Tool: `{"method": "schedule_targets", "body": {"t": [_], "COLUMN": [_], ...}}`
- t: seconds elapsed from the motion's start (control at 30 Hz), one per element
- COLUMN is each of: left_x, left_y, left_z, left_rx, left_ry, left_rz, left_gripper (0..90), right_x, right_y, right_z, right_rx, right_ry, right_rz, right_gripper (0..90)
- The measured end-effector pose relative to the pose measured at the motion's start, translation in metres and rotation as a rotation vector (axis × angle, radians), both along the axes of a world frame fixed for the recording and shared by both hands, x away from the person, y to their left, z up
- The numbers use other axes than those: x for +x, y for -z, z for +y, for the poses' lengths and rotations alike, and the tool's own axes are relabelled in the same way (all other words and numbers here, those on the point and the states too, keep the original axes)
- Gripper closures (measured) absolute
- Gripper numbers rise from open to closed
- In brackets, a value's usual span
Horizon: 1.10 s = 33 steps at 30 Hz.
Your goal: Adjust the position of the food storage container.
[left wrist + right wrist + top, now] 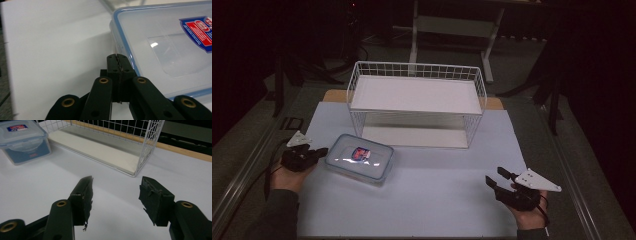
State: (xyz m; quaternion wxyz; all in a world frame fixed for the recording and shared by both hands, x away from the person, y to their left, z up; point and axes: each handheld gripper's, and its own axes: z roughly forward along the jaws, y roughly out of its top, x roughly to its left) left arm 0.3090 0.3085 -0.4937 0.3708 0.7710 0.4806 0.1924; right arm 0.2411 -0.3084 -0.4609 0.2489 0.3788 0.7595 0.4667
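The clear plastic box (359,157) with the blue-edged lid lies at the left of centre in the high view, flat on the white bench (437,200), just in front of the wire rack's (417,102) lower left corner. My left claw (319,151) sits at the box's left edge, jaws pressed together with nothing between them; in the left gripper view its tips (117,62) meet right against the lid's blue rim (125,47). My right claw (498,176) rests at lower right, well apart from the box, jaws spread and empty over bare bench (115,202).
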Motion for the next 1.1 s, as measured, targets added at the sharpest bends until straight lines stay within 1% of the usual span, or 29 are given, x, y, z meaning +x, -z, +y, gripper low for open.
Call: {"method": "schedule_targets", "body": {"t": [0.03,0.07,0.1,0.13,0.17,0.23,0.3,0.33,0.4,0.47,0.53,0.57,0.63,0.7,0.73,0.77,0.8,0.87,0.93,0.97,1.0,1.03,1.07,1.1], "left_x": [0.0,-0.003,-0.004,-0.004,-0.006,-0.007,-0.008,-0.009,-0.009,-0.011,-0.013,-0.013,-0.013,-0.015,-0.016,-0.016,-0.017,-0.019,-0.022,-0.024,-0.025,-0.025,-0.027,-0.028], "left_y": [0.0,0.003,0.004,0.004,0.006,0.007,0.007,0.007,0.007,0.007,0.007,0.006,0.006,0.006,0.006,0.006,0.006,0.006,0.006,0.006,0.006,0.006,0.005,0.005], "left_z": [0.0,-0.013,-0.016,-0.016,-0.022,-0.029,-0.033,-0.04,-0.042,-0.051,-0.06,-0.068,-0.068,-0.078,-0.087,-0.087,-0.091,-0.102,-0.113,-0.12,-0.124,-0.124,-0.133,-0.136], "left_rx": [0.0,-0.034,-0.043,-0.043,-0.068,-0.072,-0.077,-0.075,-0.076,-0.081,-0.077,-0.082,-0.082,-0.09,-0.086,-0.086,-0.082,-0.089,-0.083,-0.072,-0.069,-0.069,-0.059,-0.055], "left_ry": [0.0,0.021,0.027,0.027,0.042,0.056,0.063,0.08,0.085,0.103,0.123,0.143,0.143,0.169,0.19,0.19,0.202,0.225,0.248,0.264,0.273,0.273,0.294,0.299], "left_rz": [0.0,0.001,0.002,0.002,0.005,0.006,0.007,0.008,0.009,0.011,0.014,0.026,0.026,0.034,0.033,0.033,0.032,0.035,0.036,0.033,0.032,0.032,0.027,0.025], "left_gripper": [89.6,89.6,89.6,89.6,89.6,89.6,89.6,89.7,89.6,89.6,89.6,89.6,89.6,89.6,89.6,89.6,89.6,89.6,89.6,89.5,89.5,89.5,89.5,89.5], "right_x": [0.0,0.0,0.0,-0.001,-0.001,-0.001,-0.001,-0.001,-0.001,-0.001,-0.001,-0.001,-0.001,-0.001,-0.001,-0.001,-0.001,0.0,0.0,0.0,0.001,0.001,0.001,0.001], "right_y": [0.0,-0.001,-0.001,-0.001,-0.001,-0.001,-0.002,-0.002,-0.002,-0.002,-0.002,-0.002,-0.002,-0.002,-0.002,-0.002,-0.002,-0.002,-0.002,-0.002,-0.002,-0.002,-0.002,-0.002], "right_z": [0.0,-0.001,-0.001,-0.002,-0.002,-0.003,-0.003,-0.003,-0.003,-0.003,-0.002,-0.002,-0.002,-0.002,-0.002,-0.002,-0.003,-0.002,-0.002,-0.001,-0.001,-0.001,-0.001,0.0], "right_rx": [0.0,0.004,0.005,0.007,0.006,0.006,0.009,0.009,0.01,0.009,0.008,0.008,0.008,0.009,0.01,0.01,0.011,0.011,0.01,0.009,0.009,0.009,0.009,0.01], "right_ry": [0.0,0.001,0.002,0.003,0.004,0.006,0.007,0.008,0.008,0.006,0.002,0.001,0.001,0.003,0.003,0.003,0.003,0.002,-0.003,-0.003,-0.005,-0.005,-0.007,-0.009], "right_rz": [0.0,-0.003,-0.004,-0.004,-0.003,-0.005,-0.006,-0.006,-0.006,-0.007,-0.008,-0.009,-0.009,-0.007,-0.007,-0.007,-0.008,-0.007,-0.009,-0.009,-0.01,-0.01,-0.009,-0.009], "right_gripper": [43.4,43.5,43.5,43.5,43.5,43.5,43.5,43.5,43.5,43.5,43.5,43.5,43.5,43.5,43.5,43.5,43.5,43.5,43.5,43.5,43.5,43.5,43.4,43.4]}}
